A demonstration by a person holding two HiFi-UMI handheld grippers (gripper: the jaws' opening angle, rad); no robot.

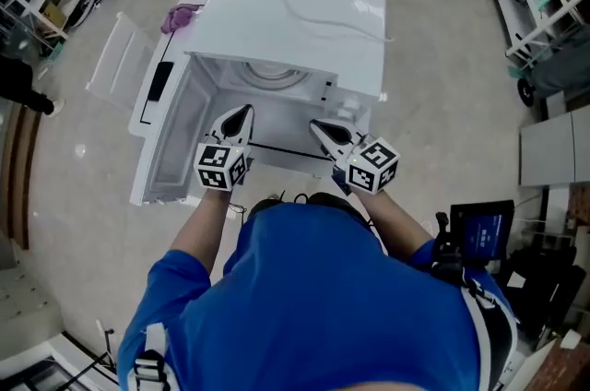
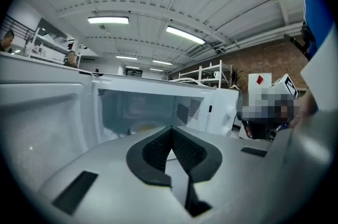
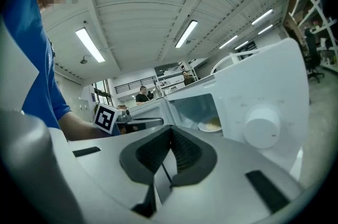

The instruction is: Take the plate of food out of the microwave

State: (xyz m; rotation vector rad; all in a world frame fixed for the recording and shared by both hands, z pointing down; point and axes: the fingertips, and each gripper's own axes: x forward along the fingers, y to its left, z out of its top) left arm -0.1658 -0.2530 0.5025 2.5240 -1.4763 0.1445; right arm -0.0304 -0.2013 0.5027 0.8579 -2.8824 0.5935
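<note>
Hovering at open microwave (image 1: 295, 20) mouth w/ left claw (image 1: 241, 114) & right claw (image 1: 318, 126) both pinched shut on nothing, plate of food (image 3: 211, 124) inside cavity, risking, if not opened first, shoving plate vs gripping it, tipping food, or clipping door (image 1: 171, 145).

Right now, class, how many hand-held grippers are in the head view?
2. The left hand-held gripper fronts the open microwave on the left, the right hand-held gripper on the right.
</note>
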